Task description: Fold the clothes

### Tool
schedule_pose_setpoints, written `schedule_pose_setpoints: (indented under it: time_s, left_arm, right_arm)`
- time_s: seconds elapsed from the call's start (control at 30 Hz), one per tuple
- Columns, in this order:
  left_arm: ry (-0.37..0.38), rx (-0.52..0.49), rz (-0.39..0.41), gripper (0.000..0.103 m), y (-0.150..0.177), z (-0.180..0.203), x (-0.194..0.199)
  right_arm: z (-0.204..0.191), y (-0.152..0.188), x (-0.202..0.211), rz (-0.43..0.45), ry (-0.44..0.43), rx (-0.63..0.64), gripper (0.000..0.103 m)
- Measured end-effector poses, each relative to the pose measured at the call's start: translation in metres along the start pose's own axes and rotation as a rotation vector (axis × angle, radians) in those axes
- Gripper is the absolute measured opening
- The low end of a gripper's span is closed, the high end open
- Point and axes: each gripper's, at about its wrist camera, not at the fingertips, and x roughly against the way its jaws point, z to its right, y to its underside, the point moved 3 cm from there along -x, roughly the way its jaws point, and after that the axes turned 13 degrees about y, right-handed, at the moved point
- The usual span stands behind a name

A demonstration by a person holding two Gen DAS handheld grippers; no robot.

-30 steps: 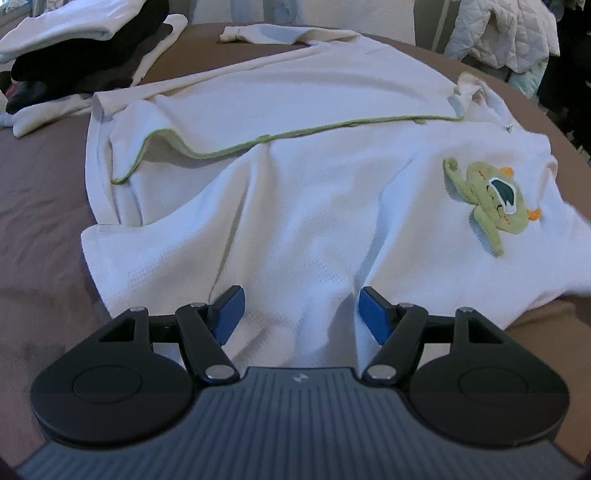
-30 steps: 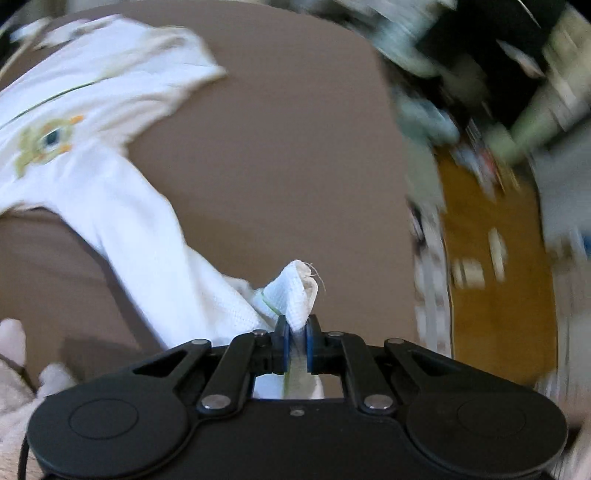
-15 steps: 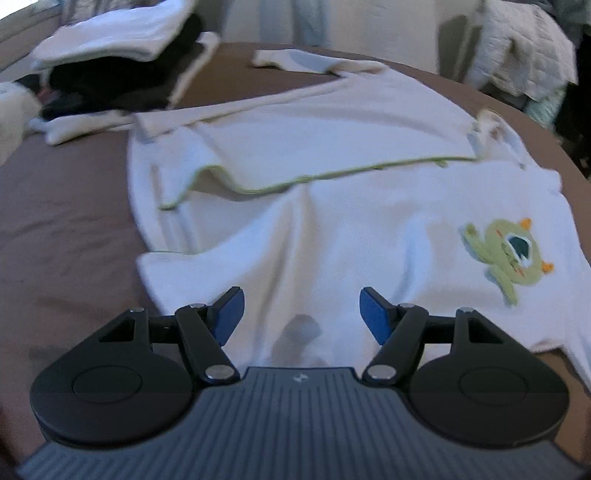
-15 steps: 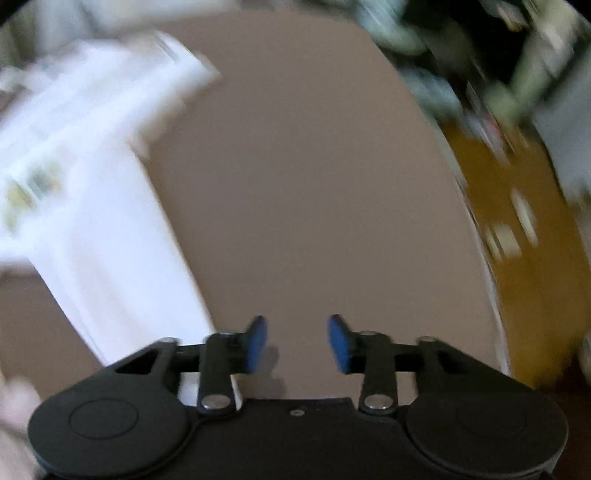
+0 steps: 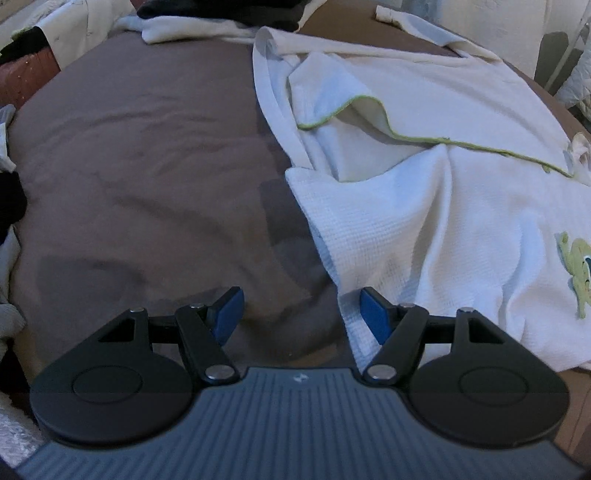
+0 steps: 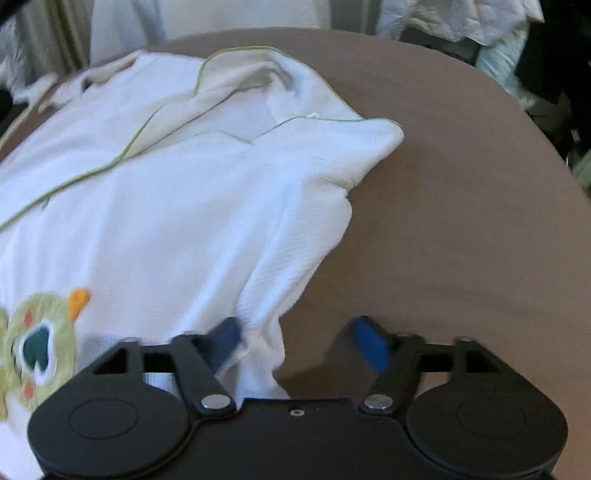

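A white waffle-knit garment [image 5: 424, 206] with green piping and a green monster patch [image 5: 576, 266] lies spread on the brown bed. In the left wrist view my left gripper [image 5: 301, 314] is open above the garment's near left edge, which runs just inside its right pad; the left pad is over bare sheet. Seen from the right wrist, the same garment [image 6: 184, 206] fills the left half, its patch [image 6: 37, 339] at lower left. The right gripper [image 6: 297, 343] has its jaws opening, and a fold of the garment's right edge lies loose between them beside the left pad.
The brown sheet [image 5: 147, 177] stretches left of the garment and also right of it [image 6: 461, 221]. A pile of dark and white clothes [image 5: 221, 18] sits at the far end. More clothes [image 6: 461, 18] hang beyond the bed's far right edge.
The right gripper let go of the white fabric corner it pinched, opened, and swung onto the garment's right edge. The left gripper slid left to the garment's left edge, staying open.
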Motion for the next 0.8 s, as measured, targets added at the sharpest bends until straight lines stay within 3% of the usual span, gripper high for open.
schedule_pose_setpoints:
  time_s: [0.2, 0.27, 0.3, 0.33, 0.37, 0.53, 0.67, 0.8]
  left_arm:
    - [-0.001, 0.010, -0.012, 0.073, 0.003, 0.000, -0.006]
    - [0.006, 0.018, -0.007, 0.073, 0.002, 0.000, -0.006]
    - [0.008, 0.020, -0.007, 0.073, 0.002, 0.000, -0.006]
    - [0.011, 0.023, -0.006, 0.073, 0.003, -0.001, -0.006]
    - [0.012, 0.024, -0.007, 0.073, 0.003, -0.001, -0.006]
    - [0.018, 0.018, -0.017, 0.073, 0.007, 0.000, -0.004]
    - [0.016, -0.008, -0.028, 0.075, 0.011, 0.001, -0.004]
    - [0.028, 0.013, -0.029, 0.076, 0.012, -0.001, -0.003]
  right_arm:
    - [0.006, 0.002, 0.003, 0.031, -0.032, -0.061, 0.087]
    - [0.002, -0.001, -0.002, 0.045, -0.056, -0.094, 0.077]
    - [0.000, -0.003, -0.005, 0.060, -0.067, -0.096, 0.054]
    - [0.000, -0.003, -0.003, 0.074, -0.077, -0.087, 0.021]
    - [-0.005, -0.003, -0.002, 0.083, -0.086, -0.078, 0.003]
    - [-0.001, -0.002, 0.042, 0.275, 0.036, -0.078, 0.001]
    - [0.012, 0.011, 0.014, 0.200, 0.103, -0.083, 0.001]
    - [0.004, 0.017, 0.015, 0.195, 0.112, -0.082, 0.004]
